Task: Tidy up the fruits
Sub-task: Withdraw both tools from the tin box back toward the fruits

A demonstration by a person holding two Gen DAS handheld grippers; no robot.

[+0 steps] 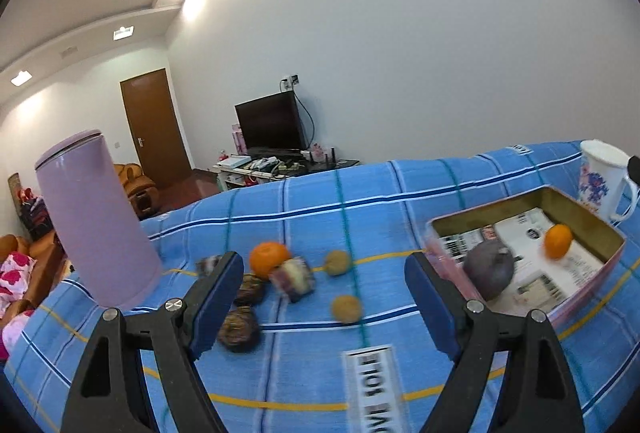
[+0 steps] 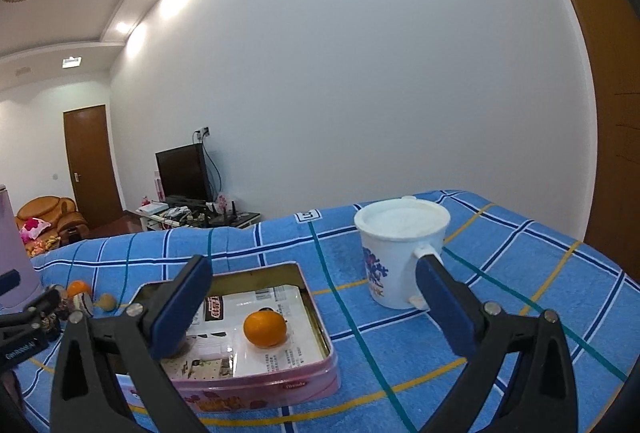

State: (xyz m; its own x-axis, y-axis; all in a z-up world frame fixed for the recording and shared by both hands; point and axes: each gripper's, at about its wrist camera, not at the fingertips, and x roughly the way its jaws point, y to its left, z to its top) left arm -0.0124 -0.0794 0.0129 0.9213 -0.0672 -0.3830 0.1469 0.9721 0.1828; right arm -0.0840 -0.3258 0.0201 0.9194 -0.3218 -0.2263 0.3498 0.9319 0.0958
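Fruits are split between two places: some already in the pink tin point(image 2: 256, 389), the rest loose on the blue checked cloth point(image 1: 304, 201) beside it.

Left hand-held gripper point(image 1: 324, 297) hangs above the cloth with its jaws spread wide and nothing between them. Just beyond its fingers lie two small tan fruits point(image 1: 346, 308), and further from the tin an orange point(image 1: 269, 258) among dark wrapped pieces and a striped wrapped one that are too blurred to name. Beyond those, farthest from the tin, stands a tall lilac canister point(image 1: 96, 217).

Right hand-held gripper point(image 2: 314, 305) is likewise wide and empty, poised over the tin. Inside the tin an orange point(image 2: 265, 328) rests on printed paper; the left view also shows a dark purple fruit point(image 1: 489, 268) there. A white floral mug point(image 2: 394, 253) stands on the far side of the tin from the loose fruit.

My reading: one transfer is finished and another pick is due. That calls for lowering the left jaws around a tan fruit, closing gently since it could roll.

Writing: a white label on the cloth shows upside down, seemingly "TOT"; the tin's front logo is too small to read.
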